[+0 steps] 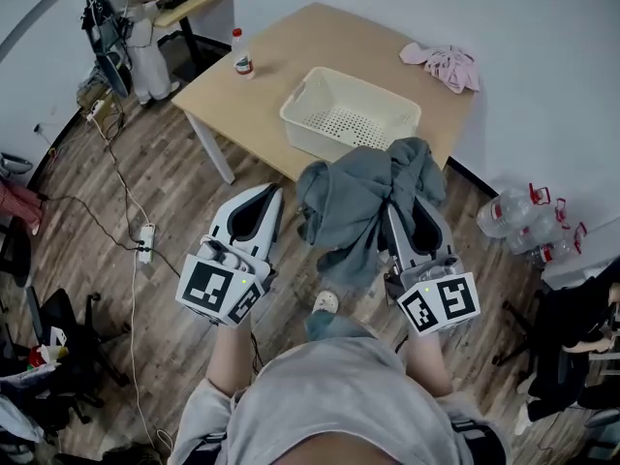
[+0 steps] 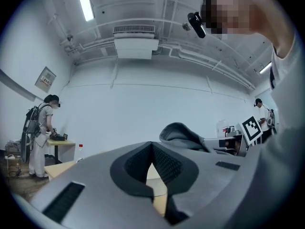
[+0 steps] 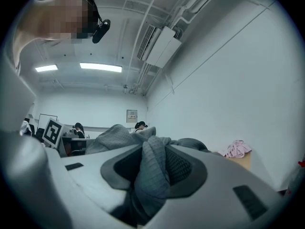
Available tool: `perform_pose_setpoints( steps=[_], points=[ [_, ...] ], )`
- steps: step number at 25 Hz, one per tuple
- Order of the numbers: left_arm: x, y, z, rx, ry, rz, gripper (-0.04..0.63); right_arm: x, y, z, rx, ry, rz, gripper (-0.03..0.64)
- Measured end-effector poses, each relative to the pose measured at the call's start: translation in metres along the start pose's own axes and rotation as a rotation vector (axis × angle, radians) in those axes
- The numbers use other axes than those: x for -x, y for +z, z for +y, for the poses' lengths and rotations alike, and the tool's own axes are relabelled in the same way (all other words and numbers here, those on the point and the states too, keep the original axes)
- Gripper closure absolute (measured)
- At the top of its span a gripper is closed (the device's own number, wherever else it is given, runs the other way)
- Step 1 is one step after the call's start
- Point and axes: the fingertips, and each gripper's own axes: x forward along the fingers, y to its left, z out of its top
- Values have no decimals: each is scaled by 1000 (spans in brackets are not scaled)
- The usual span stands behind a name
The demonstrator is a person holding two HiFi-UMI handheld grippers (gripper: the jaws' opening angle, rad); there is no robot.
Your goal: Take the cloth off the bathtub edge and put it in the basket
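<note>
A grey cloth (image 1: 356, 201) hangs bunched in the air in front of the table, and my right gripper (image 1: 407, 219) is shut on it. In the right gripper view the cloth (image 3: 150, 168) fills the gap between the pads and spills over both jaws. The cream perforated basket (image 1: 325, 136) stands on the wooden table (image 1: 320, 37), just beyond the cloth. My left gripper (image 1: 271, 197) is held beside the cloth on its left, shut with nothing in it; its pads (image 2: 164, 163) meet at the tips. No bathtub is in view.
A pink cloth (image 1: 444, 66) lies at the table's far right corner, also seen in the right gripper view (image 3: 234, 148). A bottle (image 1: 237, 42) stands at the table's left edge. Several water bottles (image 1: 528, 223) lie on the floor at right. A power strip (image 1: 145, 243) and cables run at left.
</note>
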Motion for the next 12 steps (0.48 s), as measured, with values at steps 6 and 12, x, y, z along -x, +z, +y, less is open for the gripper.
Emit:
perform_pose_setpoints(
  steps=[6, 12],
  points=[
    [-54, 2, 29, -23, -29, -15, 595, -46, 0, -34, 2, -23, -18, 477],
    [-91, -11, 50, -8, -59, 2, 595, -74, -8, -58, -4, -60, -8, 477]
  ],
)
